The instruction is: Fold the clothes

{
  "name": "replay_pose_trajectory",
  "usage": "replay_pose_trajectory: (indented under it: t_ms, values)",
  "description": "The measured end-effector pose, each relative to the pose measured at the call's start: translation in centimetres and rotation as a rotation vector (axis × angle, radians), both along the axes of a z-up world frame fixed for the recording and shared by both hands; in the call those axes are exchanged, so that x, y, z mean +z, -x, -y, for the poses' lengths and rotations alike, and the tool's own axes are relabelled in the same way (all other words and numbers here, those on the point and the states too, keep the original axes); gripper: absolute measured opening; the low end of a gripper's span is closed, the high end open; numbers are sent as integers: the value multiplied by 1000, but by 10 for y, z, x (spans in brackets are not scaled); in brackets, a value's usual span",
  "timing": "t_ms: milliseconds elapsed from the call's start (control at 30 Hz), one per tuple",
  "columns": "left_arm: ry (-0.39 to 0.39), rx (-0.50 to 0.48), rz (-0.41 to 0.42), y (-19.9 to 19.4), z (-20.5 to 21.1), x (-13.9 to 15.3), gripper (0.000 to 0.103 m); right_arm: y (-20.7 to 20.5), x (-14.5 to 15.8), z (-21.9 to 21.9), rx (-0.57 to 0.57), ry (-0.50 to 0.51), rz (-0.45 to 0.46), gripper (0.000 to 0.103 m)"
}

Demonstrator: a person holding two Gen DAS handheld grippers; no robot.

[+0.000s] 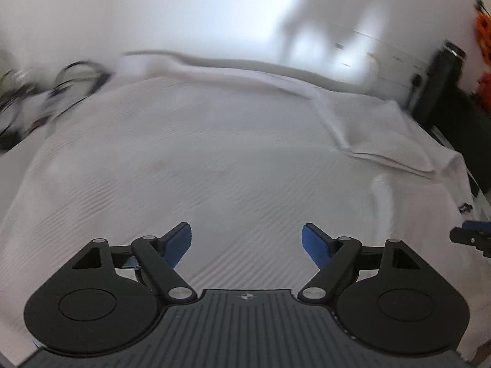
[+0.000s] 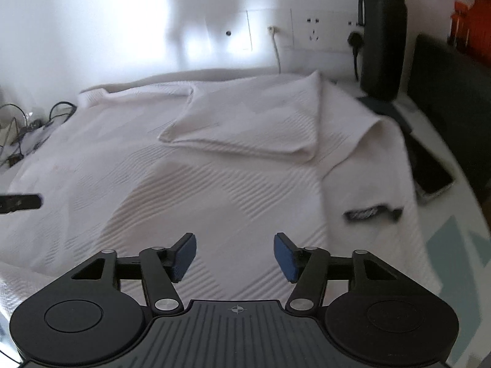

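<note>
left wrist view: the left claw point(image 1: 247, 247) is wide open and holds nothing. it hangs over the white garment point(image 1: 199, 159), which lies spread on the surface. the cloth looks soft, with thin ribbed lines. the picture is blurry, so a grab now could miss the edge.

right wrist view: the right claw point(image 2: 235, 256) is open too, and empty. one sleeve point(image 2: 245, 122) is folded in. the phone point(image 2: 431, 171) lies just beside the cloth, and a tall dark bottle point(image 2: 383, 36) stands near. a big pull could knock them.
</note>
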State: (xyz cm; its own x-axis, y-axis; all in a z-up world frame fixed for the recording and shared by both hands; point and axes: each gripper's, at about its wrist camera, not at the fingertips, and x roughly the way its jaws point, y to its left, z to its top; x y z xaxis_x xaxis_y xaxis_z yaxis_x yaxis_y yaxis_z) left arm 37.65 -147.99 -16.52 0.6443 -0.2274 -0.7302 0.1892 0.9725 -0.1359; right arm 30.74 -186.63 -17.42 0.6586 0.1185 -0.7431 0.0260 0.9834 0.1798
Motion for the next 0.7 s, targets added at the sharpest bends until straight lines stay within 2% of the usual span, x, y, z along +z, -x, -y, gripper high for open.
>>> replay_pose_trajectory:
  t_ms: [133, 300, 467, 533, 600, 700]
  values:
    - [40, 115, 3, 28, -52, 3, 81, 8, -2, -18, -35, 6, -33, 55]
    - [77, 251, 29, 75, -123, 4, 82, 27, 6, -52, -40, 4, 15, 57]
    - [147, 388, -9, 109, -201, -8, 80, 42, 6, -100, -104, -15, 13, 59]
    - [153, 387, 0, 113, -225, -11, 79, 48, 5, -126, -106, 5, -2, 59]
    - [145, 326, -10, 110, -241, -15, 76, 52, 4, -151, -93, 19, -12, 59]
    - [65, 203, 27, 104, -245, -16, 73, 58, 2, -184, -75, 49, 0, 67]
